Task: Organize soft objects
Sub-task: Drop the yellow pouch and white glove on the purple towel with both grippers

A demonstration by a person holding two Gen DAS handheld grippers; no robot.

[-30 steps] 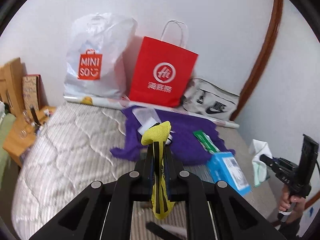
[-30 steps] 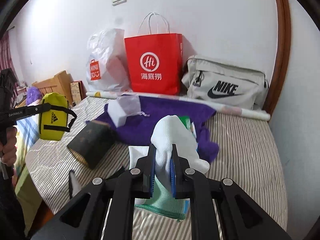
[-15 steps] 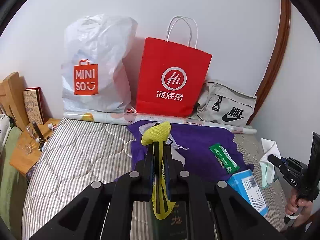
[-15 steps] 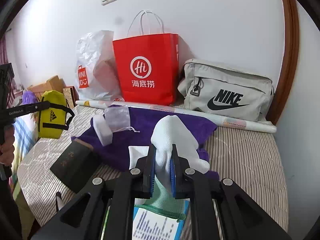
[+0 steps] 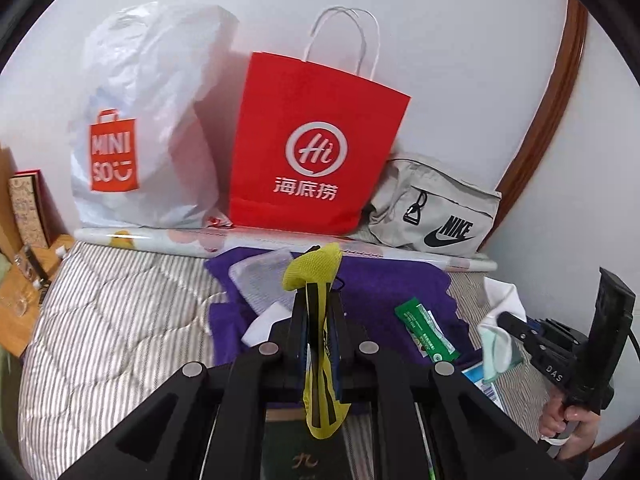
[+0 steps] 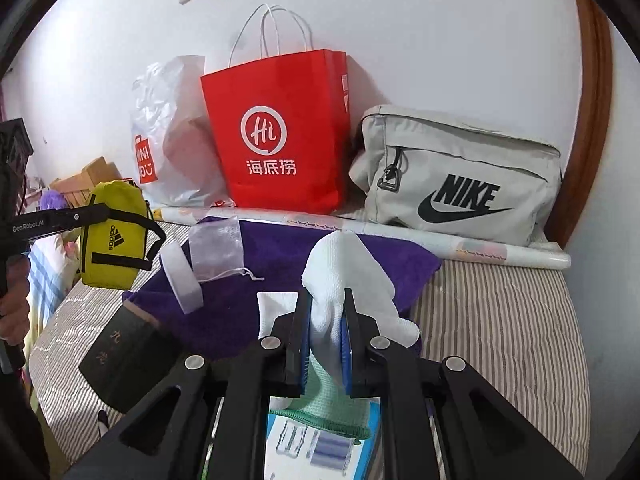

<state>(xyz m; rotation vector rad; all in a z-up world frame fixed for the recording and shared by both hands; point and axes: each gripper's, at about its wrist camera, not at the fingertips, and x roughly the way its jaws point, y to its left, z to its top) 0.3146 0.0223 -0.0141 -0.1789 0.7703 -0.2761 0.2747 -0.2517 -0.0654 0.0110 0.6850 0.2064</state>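
Both pickups complete: left gripper (image 5: 318, 332) clamped on the yellow pouch (image 6: 112, 236), right gripper (image 6: 326, 320) clamped on the white cloth (image 6: 344, 276); placement and items remaining on the bed (image 6: 500, 320) are judged outstanding.

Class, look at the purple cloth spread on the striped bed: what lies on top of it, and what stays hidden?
On the purple cloth lie a white foam block, a clear drawstring pouch and a green sachet. Its near edge is covered by the jaws and held items, so anything there or beneath it is unseen.

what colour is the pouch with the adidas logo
Yellow-green with black straps; the pouch shows best in the right wrist view.
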